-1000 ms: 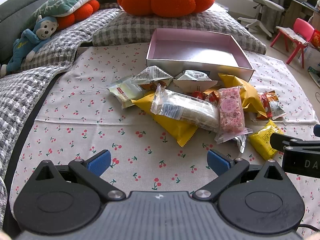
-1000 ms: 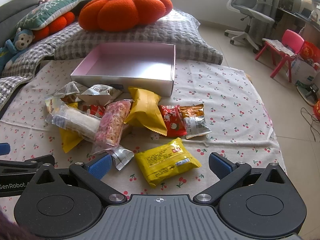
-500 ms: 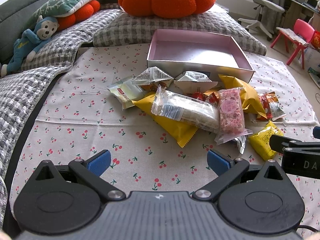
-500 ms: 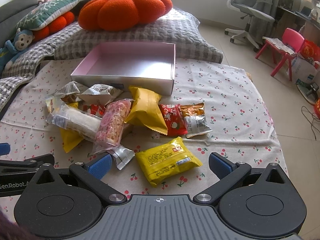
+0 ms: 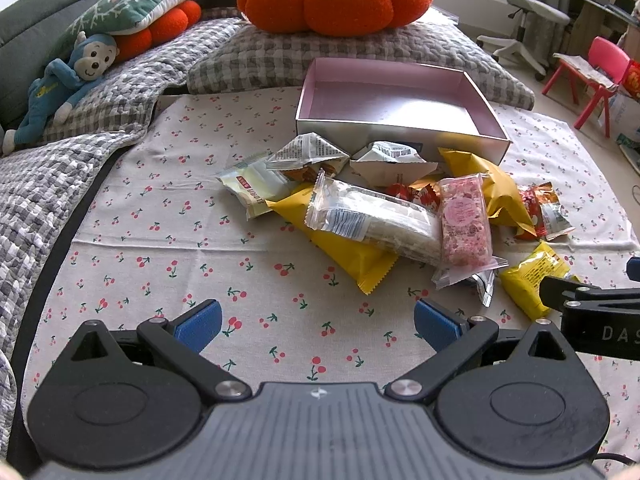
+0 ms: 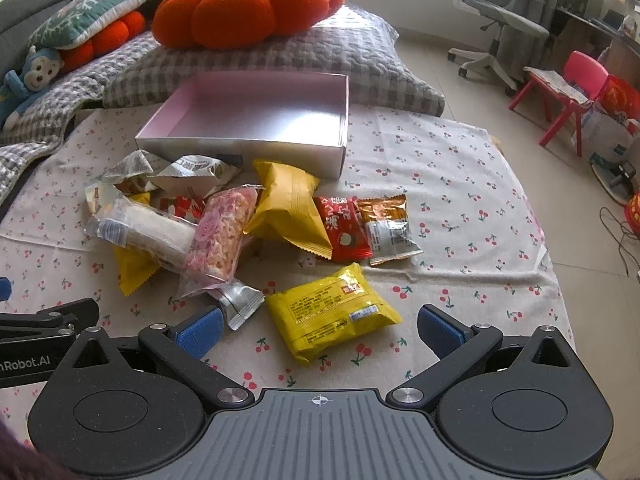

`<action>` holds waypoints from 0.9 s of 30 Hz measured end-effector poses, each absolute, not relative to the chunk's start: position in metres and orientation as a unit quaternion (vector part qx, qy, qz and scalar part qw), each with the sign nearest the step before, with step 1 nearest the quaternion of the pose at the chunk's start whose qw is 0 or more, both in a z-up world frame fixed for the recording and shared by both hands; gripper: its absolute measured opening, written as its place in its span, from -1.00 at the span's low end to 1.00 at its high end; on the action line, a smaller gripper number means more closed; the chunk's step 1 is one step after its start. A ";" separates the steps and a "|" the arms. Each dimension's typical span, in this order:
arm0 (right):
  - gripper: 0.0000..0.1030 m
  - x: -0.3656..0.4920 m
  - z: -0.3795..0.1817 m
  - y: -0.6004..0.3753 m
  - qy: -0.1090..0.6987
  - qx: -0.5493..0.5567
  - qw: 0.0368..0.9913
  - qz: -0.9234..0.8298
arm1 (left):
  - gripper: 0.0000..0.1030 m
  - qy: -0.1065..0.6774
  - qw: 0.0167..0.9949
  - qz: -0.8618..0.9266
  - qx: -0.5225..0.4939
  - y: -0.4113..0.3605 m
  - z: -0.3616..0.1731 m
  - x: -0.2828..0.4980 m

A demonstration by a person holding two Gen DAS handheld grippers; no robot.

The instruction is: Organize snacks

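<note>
- Opening step of the sort, by the look of it: pink box point(image 6: 256, 108) empty, every packet outside it on the cherry-print cloth point(image 5: 160, 248).
- Left claw point(image 5: 318, 322) spread apart, holding nothing, hovering over bare cloth short of the snack pile point(image 5: 372, 216).
- Right claw point(image 6: 320, 326) likewise spread wide and empty, lined up on the yellow packet point(image 6: 332, 312), which lies flat, nearest of all, apart from the heap.
- Rest of the snacks heaped against the box's front wall: pink bar point(image 6: 224, 236) resting across a long clear-wrapped bar point(image 6: 148, 236), puffy yellow bag point(image 6: 288, 208) beside a red sachet point(image 6: 344, 228) and an orange one point(image 6: 388, 220).
- Likely next move: lower the right claw over the yellow packet, close on its edges, lift and carry over the heap to the box.
- Worth care: slippery, soft wrapper, apt to buckle or slide; silver wrapper point(image 6: 240, 304) just beside the left finger, easily caught.
</note>
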State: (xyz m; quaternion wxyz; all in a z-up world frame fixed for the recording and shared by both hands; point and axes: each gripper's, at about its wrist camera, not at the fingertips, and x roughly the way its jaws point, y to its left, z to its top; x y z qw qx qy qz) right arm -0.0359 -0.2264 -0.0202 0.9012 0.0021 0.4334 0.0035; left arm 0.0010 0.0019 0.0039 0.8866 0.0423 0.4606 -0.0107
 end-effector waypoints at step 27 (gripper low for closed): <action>1.00 -0.032 -0.018 -0.220 0.449 -0.014 0.893 0.020 | 0.98 0.453 0.889 -0.008 0.063 0.000 0.001 0.005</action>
